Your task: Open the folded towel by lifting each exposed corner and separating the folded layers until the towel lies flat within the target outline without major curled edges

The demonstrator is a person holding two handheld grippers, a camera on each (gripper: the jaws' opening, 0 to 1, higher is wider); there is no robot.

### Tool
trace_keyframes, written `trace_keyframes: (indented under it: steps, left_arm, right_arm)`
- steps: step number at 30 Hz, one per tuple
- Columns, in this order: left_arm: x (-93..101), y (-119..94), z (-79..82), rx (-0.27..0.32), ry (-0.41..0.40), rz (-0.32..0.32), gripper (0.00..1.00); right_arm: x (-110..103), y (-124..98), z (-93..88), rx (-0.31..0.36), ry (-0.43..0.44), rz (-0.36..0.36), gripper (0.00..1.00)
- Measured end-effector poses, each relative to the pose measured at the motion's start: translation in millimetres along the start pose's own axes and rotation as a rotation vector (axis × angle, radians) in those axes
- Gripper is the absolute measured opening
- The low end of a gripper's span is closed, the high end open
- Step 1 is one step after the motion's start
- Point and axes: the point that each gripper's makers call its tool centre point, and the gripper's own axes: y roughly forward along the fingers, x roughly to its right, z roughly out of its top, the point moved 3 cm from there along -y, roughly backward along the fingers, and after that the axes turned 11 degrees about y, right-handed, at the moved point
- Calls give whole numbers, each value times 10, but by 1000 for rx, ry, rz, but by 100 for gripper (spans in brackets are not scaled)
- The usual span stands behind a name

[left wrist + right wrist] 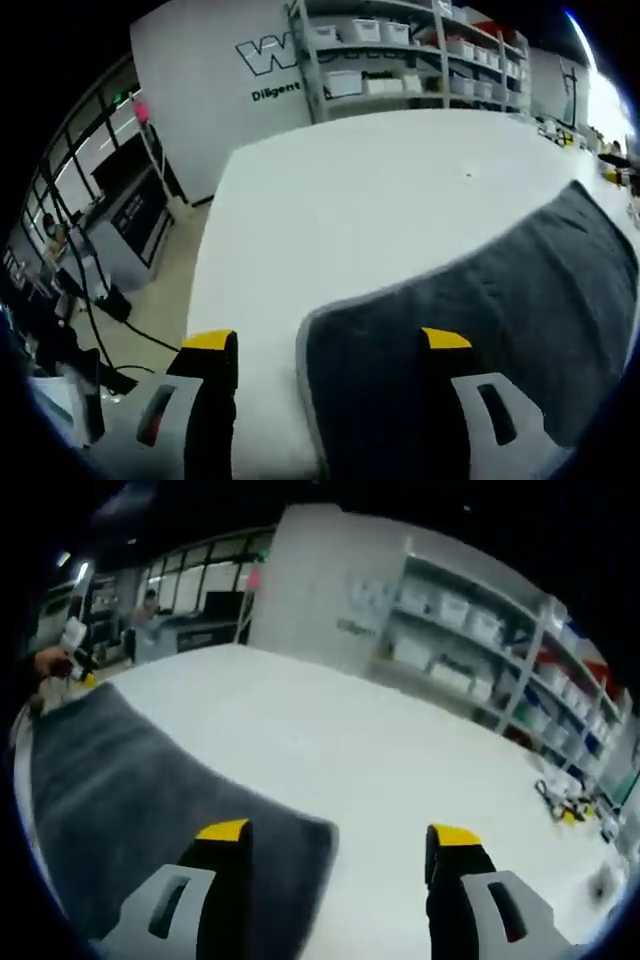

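With both grippers, left (pixel 325 345) and right (pixel 335 835), open wide and holding nothing, I should lower each onto its near corner of the grey towel (pixel 470 300) on the white tabletop (pixel 350 190), pinching probably only the top layer.

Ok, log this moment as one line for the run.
left claw: open, over towel corner | right claw: open, over opposite corner | towel: on white table, not gripped
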Motion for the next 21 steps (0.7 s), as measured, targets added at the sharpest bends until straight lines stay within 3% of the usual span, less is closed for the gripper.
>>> trace_keyframes:
  steps: [5,12,16,21]
  left_arm:
    - [-17,102,-106,-62,22,23,67]
    - [-64,147,-75,-71,54,77,62]
    - [-67,154,-103,-72,27,68,61]
    - [-80,174,-117,-75,9,67,47]
  right_arm:
    - [11,58,-127,-21,30,-6,67]
    - [-11,27,-125,-16,33,-3,66]
    - [13,90,-142,-28,26,-3,66]
    - [77,162,-161,-32,25,-13,59]
